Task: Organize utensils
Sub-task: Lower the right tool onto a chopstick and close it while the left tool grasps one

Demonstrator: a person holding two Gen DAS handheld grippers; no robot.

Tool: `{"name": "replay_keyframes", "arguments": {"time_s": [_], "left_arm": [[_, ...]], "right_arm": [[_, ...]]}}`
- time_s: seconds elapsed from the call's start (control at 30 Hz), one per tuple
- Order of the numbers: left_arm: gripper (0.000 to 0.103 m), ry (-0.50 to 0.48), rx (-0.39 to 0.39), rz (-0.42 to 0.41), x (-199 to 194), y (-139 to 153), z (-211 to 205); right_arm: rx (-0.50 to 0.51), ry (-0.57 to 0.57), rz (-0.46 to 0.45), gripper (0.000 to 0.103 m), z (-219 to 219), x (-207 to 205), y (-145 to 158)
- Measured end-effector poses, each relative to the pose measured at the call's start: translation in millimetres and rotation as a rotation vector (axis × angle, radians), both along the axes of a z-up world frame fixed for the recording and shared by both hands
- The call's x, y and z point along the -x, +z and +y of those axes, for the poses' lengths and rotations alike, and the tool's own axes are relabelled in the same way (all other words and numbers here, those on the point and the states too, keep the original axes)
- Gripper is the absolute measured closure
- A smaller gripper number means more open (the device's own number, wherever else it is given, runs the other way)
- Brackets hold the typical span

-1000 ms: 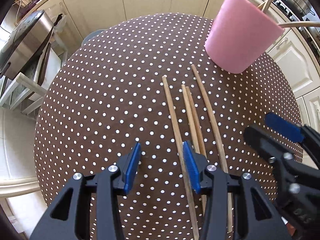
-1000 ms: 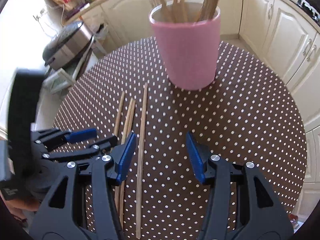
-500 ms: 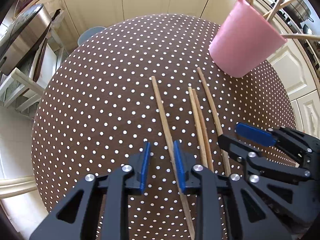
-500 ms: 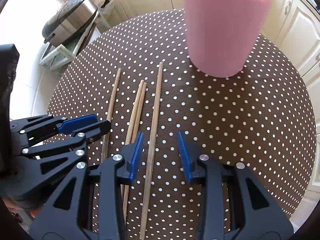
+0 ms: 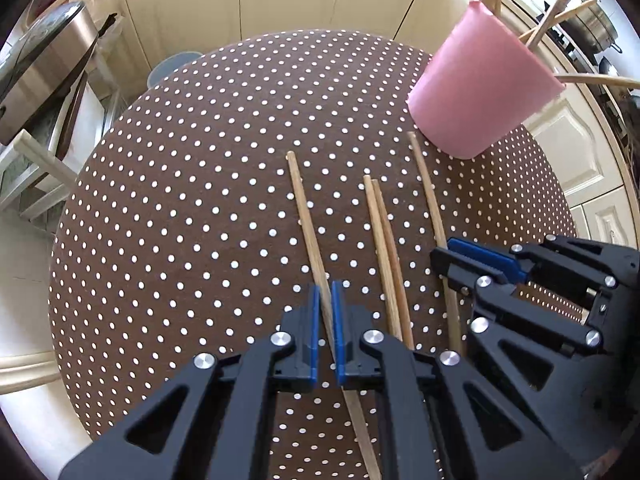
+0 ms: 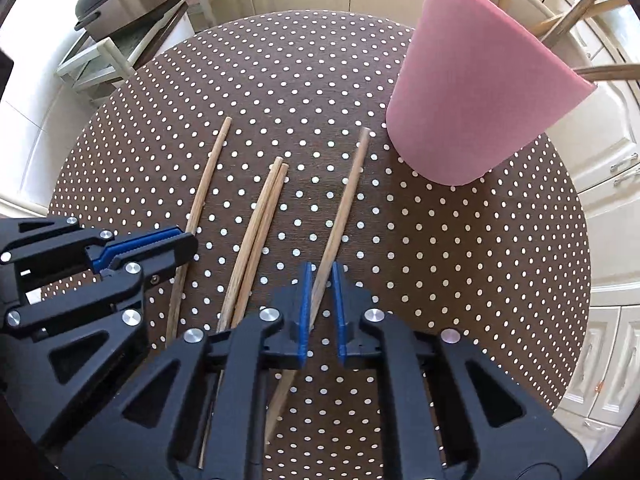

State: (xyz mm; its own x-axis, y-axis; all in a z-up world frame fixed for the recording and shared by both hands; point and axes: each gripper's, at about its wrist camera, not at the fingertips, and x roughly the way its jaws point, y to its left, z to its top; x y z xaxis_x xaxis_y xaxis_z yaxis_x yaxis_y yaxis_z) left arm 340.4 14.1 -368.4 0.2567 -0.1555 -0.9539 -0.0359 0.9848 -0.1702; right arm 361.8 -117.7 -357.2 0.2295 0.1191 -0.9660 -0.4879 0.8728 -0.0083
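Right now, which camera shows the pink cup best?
The right wrist view. There the pink cup looks big and close, with its whole side and base on the dotted table in sight. The left wrist view shows the pink cup too, but smaller and off in the upper right corner, with wooden sticks poking out.

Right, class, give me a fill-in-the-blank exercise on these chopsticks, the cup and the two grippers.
1. ____ chopsticks lie on the dotted tablecloth.
2. The left gripper is shut on the ____ chopstick of the row.
3. The right gripper is shut on the chopstick nearest the ____ cup.
4. The middle pair lies ____ by either gripper.

Missing words: four; leftmost; pink; untouched
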Motion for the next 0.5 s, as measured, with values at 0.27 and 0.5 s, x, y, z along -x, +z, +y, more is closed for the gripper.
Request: {"name": "replay_keyframes", "arguments": {"time_s": [0.27, 0.5], "left_arm": [[0.103, 0.009, -0.002, -0.011, -5, 2, -11], [0.103, 0.026, 0.043, -0.018, -10, 9, -5]], "right_arm": [[-0.146, -0.076, 0.08, 0.097, -42, -9, 6], [-0.263, -0.124, 0.094, 0.097, -75, -5, 24]]}}
